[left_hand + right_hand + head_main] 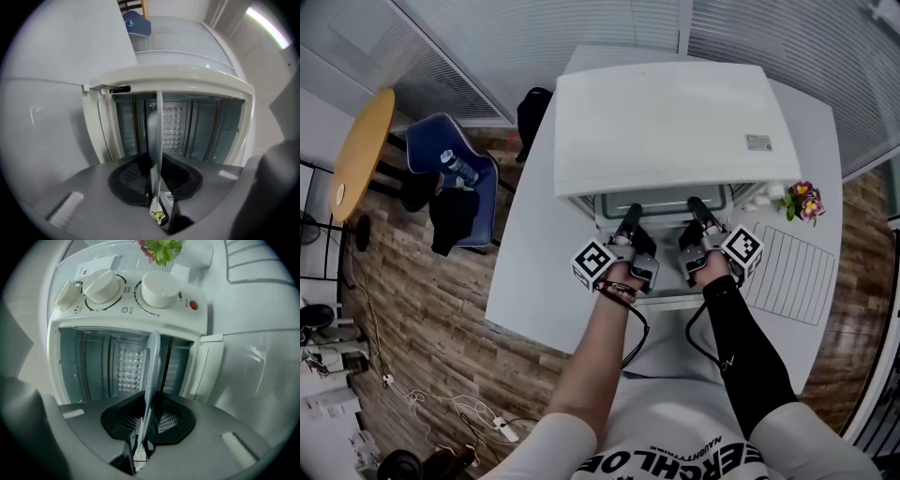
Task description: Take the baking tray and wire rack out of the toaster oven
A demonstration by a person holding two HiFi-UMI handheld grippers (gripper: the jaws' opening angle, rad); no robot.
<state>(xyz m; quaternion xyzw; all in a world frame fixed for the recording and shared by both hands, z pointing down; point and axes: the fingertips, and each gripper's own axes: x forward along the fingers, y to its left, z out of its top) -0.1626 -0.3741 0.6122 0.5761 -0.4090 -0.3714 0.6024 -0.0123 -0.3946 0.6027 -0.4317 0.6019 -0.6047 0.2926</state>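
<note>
Left gripper (pixel 630 217) and right gripper (pixel 697 206) each pinch the thin grey metal baking tray (pixel 158 126) in their jaws, to hold it level at the white toaster oven (pixel 670 122) mouth; silvery wire rack (pixel 792 277) lies alongside.

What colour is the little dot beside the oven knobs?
The dot is red; see right gripper view.

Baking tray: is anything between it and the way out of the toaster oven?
Nothing visible. The left hand-held gripper and right hand-held gripper clamp the tray edge at the open oven mouth; the rack lies on the table, aside.
</note>
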